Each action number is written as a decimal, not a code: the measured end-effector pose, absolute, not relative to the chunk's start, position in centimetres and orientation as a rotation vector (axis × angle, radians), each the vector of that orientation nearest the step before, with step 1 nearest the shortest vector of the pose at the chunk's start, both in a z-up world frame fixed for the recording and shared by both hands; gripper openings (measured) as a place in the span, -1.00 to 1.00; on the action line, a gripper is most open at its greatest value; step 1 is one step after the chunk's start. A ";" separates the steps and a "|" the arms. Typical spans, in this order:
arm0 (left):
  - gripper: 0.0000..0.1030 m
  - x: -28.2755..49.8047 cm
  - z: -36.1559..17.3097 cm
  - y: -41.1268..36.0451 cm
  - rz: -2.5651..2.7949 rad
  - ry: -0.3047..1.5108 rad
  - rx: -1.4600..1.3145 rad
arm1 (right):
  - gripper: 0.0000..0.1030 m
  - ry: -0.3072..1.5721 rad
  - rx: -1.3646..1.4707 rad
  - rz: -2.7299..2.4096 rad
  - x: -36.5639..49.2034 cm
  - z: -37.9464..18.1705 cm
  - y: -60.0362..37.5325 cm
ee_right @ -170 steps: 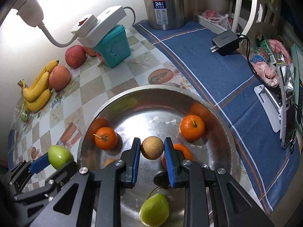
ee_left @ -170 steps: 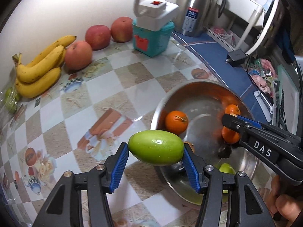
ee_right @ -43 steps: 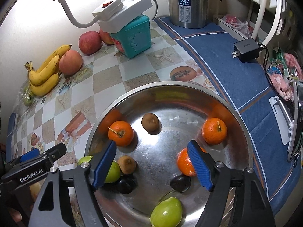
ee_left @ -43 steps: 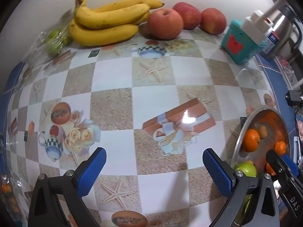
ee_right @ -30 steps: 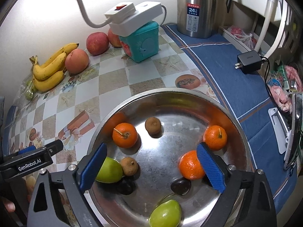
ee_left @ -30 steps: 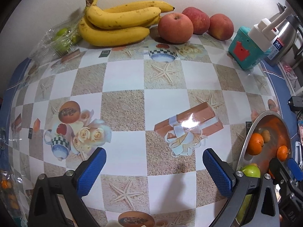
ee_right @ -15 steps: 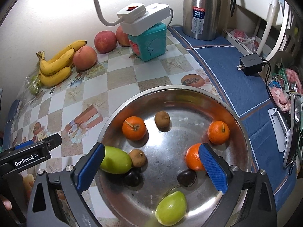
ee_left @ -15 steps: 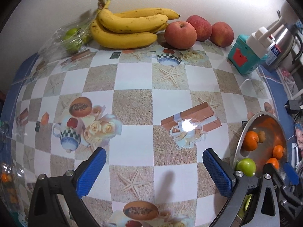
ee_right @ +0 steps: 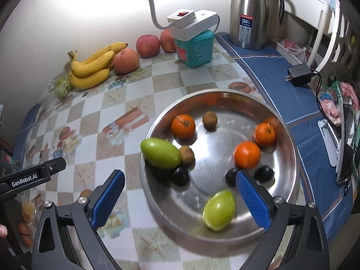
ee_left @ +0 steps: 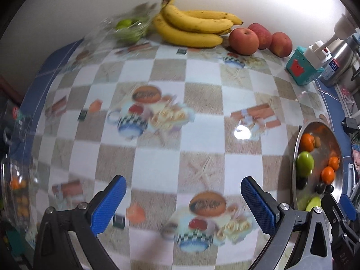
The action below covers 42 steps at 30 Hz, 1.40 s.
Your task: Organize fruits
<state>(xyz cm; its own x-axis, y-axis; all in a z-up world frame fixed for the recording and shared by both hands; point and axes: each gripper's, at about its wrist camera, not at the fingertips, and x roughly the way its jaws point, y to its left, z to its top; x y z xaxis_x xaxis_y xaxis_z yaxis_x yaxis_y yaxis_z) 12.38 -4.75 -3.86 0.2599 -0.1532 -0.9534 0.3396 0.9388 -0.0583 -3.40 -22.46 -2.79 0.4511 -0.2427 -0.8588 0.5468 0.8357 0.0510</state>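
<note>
A steel bowl (ee_right: 290, 162) holds two green fruits (ee_right: 160, 153), three oranges (ee_right: 247, 154), small brown fruits (ee_right: 209, 118) and dark ones (ee_right: 265, 172). My right gripper (ee_right: 180, 200) hangs open above the bowl's near side, empty. My left gripper (ee_left: 183, 202) is open and empty over the checkered tablecloth, left of the bowl (ee_left: 337, 155). Bananas (ee_left: 193, 25) and three apples (ee_left: 244, 38) lie by the back wall, and a bag of green fruit (ee_left: 129, 28) sits left of the bananas.
A teal box (ee_right: 194, 48) with a white power strip (ee_right: 191, 22) on it stands behind the bowl. A steel thermos (ee_right: 248, 11) and a black charger (ee_right: 299, 72) sit on the blue cloth at right. A clear container (ee_left: 15, 191) with orange fruit is at far left.
Both grippers have pulled back and up; the left one has swung left, so more tablecloth shows. Earlier the left gripper held a green fruit and the right a brown one; both fruits now lie in the bowl.
</note>
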 end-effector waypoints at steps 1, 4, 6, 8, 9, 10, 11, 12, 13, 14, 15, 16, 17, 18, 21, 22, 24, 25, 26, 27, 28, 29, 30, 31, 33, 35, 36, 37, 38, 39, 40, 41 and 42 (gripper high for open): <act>1.00 11.9 -3.8 -4.4 -0.330 1.267 0.166 | 0.93 0.990 0.346 -0.496 -3.7 -2.7 -22.3; 1.00 10.2 -3.4 -3.8 -0.313 1.250 0.176 | 0.93 0.990 0.357 -0.485 -4.8 -2.6 -21.6; 0.99 9.1 -3.0 -3.6 -0.297 1.236 0.190 | 0.93 0.990 0.364 -0.475 -5.6 -2.5 -21.1; 0.98 8.3 -2.5 -3.4 -0.292 1.223 0.182 | 0.93 0.990 0.366 -0.469 -6.2 -2.6 -20.8; 0.98 7.7 -2.3 -3.3 -0.300 1.214 0.182 | 0.93 0.994 0.365 -0.465 -6.5 -2.7 -20.5; 0.98 7.3 -2.1 -3.4 -0.304 1.204 0.190 | 0.93 0.999 0.363 -0.462 -6.8 -2.8 -20.3; 0.98 7.0 -2.0 -3.4 -0.305 1.196 0.198 | 0.93 1.003 0.360 -0.461 -7.0 -3.0 -20.1; 0.98 6.5 -1.8 -3.4 -0.302 1.182 0.216 | 0.93 1.008 0.358 -0.464 -7.4 -3.1 -19.9; 0.98 6.1 -1.8 -3.5 -0.299 1.172 0.232 | 0.93 1.009 0.359 -0.463 -7.6 -3.2 -19.8; 0.98 5.7 -1.7 -3.5 -0.296 1.164 0.247 | 0.93 1.009 0.363 -0.460 -7.8 -3.2 -19.7; 0.98 5.3 -1.8 -3.6 -0.295 1.159 0.262 | 0.93 1.007 0.368 -0.460 -8.1 -3.2 -19.6; 0.98 4.9 -1.8 -3.6 -0.297 1.158 0.273 | 0.93 1.004 0.371 -0.463 -8.4 -3.2 -19.6; 0.98 4.6 -1.9 -3.6 -0.303 1.161 0.277 | 0.93 1.006 0.370 -0.466 -8.5 -3.2 -19.6; 0.98 4.3 -1.9 -3.6 -0.309 1.164 0.275 | 0.93 1.012 0.366 -0.471 -8.7 -3.4 -19.6; 0.98 3.4 -2.0 -3.6 -0.320 1.163 0.284 | 0.93 1.028 0.362 -0.480 -9.1 -3.7 -19.6; 0.99 3.1 -2.1 -3.6 -0.316 1.159 0.297 | 0.93 1.029 0.363 -0.480 -9.2 -3.7 -19.6; 0.99 2.4 -2.3 -3.6 -0.311 1.154 0.317 | 0.93 1.030 0.362 -0.481 -9.4 -3.7 -19.6; 0.99 2.2 -2.5 -3.4 -0.310 1.156 0.320 | 0.93 1.031 0.363 -0.480 -9.4 -3.7 -19.6; 0.99 2.0 -2.6 -3.2 -0.309 1.160 0.316 | 0.93 1.032 0.365 -0.479 -9.5 -3.7 -19.6; 1.00 1.8 -2.7 -3.0 -0.308 1.164 0.310 | 0.93 1.034 0.369 -0.474 -9.7 -3.8 -19.5; 1.00 1.7 -2.8 -2.7 -0.307 1.168 0.301 | 0.93 1.035 0.372 -0.470 -9.9 -3.8 -19.4; 1.00 1.6 -2.8 -2.5 -0.306 1.171 0.293 | 0.93 1.035 0.374 -0.465 -10.1 -3.8 -19.4; 1.00 1.5 -2.8 -2.4 -0.305 1.170 0.290 | 0.93 1.033 0.378 -0.462 -10.3 -3.7 -19.3; 1.00 1.3 -2.8 -2.3 -0.304 1.164 0.291 | 0.93 1.030 0.380 -0.459 -10.4 -3.7 -19.2; 1.00 1.0 -2.5 -2.3 -0.302 1.142 0.300 | 0.93 1.019 0.387 -0.454 -10.8 -3.4 -19.1; 1.00 0.7 -2.3 -2.3 -0.305 1.127 0.302 | 0.93 1.009 0.388 -0.451 -11.0 -3.2 -19.0; 1.00 0.5 -2.2 -2.2 -0.308 1.123 0.300 | 0.93 1.003 0.386 -0.451 -11.1 -3.0 -18.9; 1.00 0.4 -2.2 -2.2 -0.311 1.123 0.298 | 0.93 0.996 0.383 -0.451 -11.2 -2.8 -18.8; 1.00 0.3 -2.2 -2.1 -0.310 1.123 0.296 | 0.93 0.990 0.380 -0.452 -11.3 -2.7 -18.8; 1.00 0.2 -2.1 -2.0 -0.307 1.122 0.294 | 0.93 0.983 0.374 -0.453 -11.4 -2.5 -18.7; 1.00 0.2 -2.1 -2.0 -0.304 1.119 0.291 | 0.93 0.978 0.371 -0.453 -11.5 -2.3 -18.6; 1.00 0.1 -1.9 -1.8 -0.301 1.115 0.286 | 0.93 0.972 0.368 -0.454 -11.5 -2.2 -18.5; 1.00 0.1 -1.8 -1.7 -0.301 1.109 0.278 | 0.93 0.967 0.365 -0.456 -11.6 -2.1 -18.5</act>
